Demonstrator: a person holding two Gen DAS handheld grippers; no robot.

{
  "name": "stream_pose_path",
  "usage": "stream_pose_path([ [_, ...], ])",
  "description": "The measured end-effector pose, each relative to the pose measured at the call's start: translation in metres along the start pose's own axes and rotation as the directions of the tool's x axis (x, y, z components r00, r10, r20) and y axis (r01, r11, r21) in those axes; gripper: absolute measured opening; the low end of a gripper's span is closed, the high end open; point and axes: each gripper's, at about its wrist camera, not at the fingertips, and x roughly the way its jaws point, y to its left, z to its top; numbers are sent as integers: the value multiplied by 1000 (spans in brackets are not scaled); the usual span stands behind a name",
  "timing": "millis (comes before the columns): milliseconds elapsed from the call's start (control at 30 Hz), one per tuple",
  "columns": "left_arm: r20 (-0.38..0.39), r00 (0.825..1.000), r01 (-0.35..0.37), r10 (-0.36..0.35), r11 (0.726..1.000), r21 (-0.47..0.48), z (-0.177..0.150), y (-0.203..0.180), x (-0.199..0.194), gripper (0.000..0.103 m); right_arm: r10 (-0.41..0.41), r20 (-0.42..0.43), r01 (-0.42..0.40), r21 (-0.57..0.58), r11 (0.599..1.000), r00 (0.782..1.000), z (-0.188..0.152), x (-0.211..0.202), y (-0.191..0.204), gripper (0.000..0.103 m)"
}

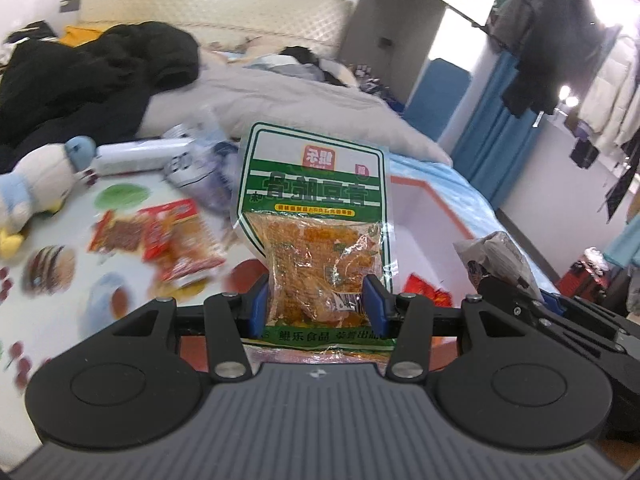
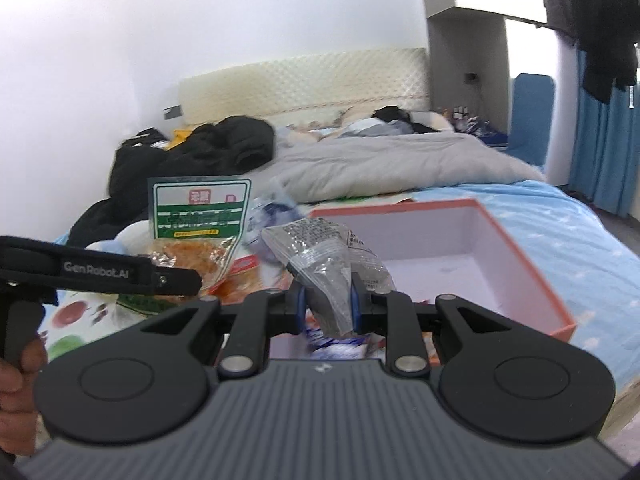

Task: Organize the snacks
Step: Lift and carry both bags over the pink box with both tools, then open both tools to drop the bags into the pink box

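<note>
Snacks half hidden and smeared around the white box

Left of the white box (image 1: 420, 216), red snack packets (image 1: 160, 236) on the bed are blurred, their print unreadable. The green pouch (image 1: 316, 216) hides the box's near left corner, and its own bottom edge disappears behind the left hand-held gripper (image 1: 316, 300). In front of the box, the clear bag (image 2: 320, 256) has print too small to read, its lower end buried between the right hand-held gripper (image 2: 326, 306) pads.
</note>
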Motion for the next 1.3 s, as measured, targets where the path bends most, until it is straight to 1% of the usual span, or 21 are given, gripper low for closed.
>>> stream_pose_path([
  [167, -1, 999, 34, -34, 999, 25, 25, -23, 20, 54, -68, 33, 68, -8, 998, 997, 21, 6, -25, 24],
  [267, -23, 998, 50, -50, 998, 23, 38, -33, 43, 54, -63, 16, 63, 10, 998, 998, 32, 19, -42, 24],
  [333, -42, 998, 51, -51, 999, -7, 45, -36, 62, 54, -62, -4, 62, 21, 998, 998, 38, 30, -54, 24],
  [400, -73, 995, 62, -65, 997, -38, 50, -38, 82, 54, -49, -44, 51, 43, 998, 998, 41, 43, -66, 24],
  [433, -87, 994, 68, -71, 997, -39, 53, -41, 93, 54, -42, -67, 46, 52, 998, 997, 41, 50, -73, 24],
  [500, -122, 991, 58, -62, 998, -36, 58, -46, 112, 54, -37, -118, 47, 80, 996, 992, 42, 69, -85, 25],
  [567, -152, 987, 51, -56, 998, -37, 62, -51, 130, 55, -47, -164, 59, 68, 996, 985, 40, 85, -93, 25],
  [633, -173, 985, 9, -11, 1000, -13, 65, -58, 146, 55, -41, -218, 61, 86, 994, 975, 37, 103, -104, 25],
  [667, -185, 983, 0, -1, 1000, -3, 66, -61, 152, 55, -52, -244, 72, 73, 995, 968, 34, 110, -107, 25],
  [733, -236, 972, -4, 2, 1000, -7, 67, -60, 169, 55, -72, -287, 91, 51, 995, 955, 27, 125, -111, 25],
  [800, -278, 961, 0, -7, 1000, -22, 67, -57, 179, 55, -55, -329, 80, 64, 995, 943, 21, 135, -116, 25],
  [833, -292, 957, -2, -3, 1000, -19, 66, -56, 184, 55, -54, -345, 80, 61, 995, 937, 18, 139, -118, 25],
  [900, -300, 954, -13, 8, 1000, -16, 65, -53, 187, 55, -69, -365, 89, 38, 995, 928, 13, 143, -118, 26],
  [967, -302, 953, -26, 17, 999, -26, 63, -51, 187, 55, -78, -369, 99, 38, 994, 926, 11, 143, -121, 26],
  [1067, -307, 952, -16, 6, 999, -29, 62, -49, 188, 56, -77, -372, 106, 56, 993, 925, 9, 143, -125, 26],
  [1133, -298, 955, -10, 7, 1000, -10, 63, -52, 186, 62, -88, -373, 112, 44, 993, 924, 9, 145, -126, 31],
  [1167, -293, 956, -5, 2, 1000, -8, 63, -53, 185, 68, -91, -372, 115, 44, 992, 924, 10, 146, -128, 40],
  [1200, -290, 957, 0, -3, 1000, -10, 63, -53, 183, 79, -93, -371, 119, 49, 992, 924, 11, 145, -129, 55],
  [1267, -269, 963, 1, -2, 1000, -2, 65, -54, 177, 86, -94, -359, 123, 59, 991, 929, 13, 143, -131, 69],
  [1300, -256, 967, 0, 3, 1000, 11, 66, -55, 173, 87, -101, -350, 129, 57, 990, 931, 15, 140, -131, 69],
])
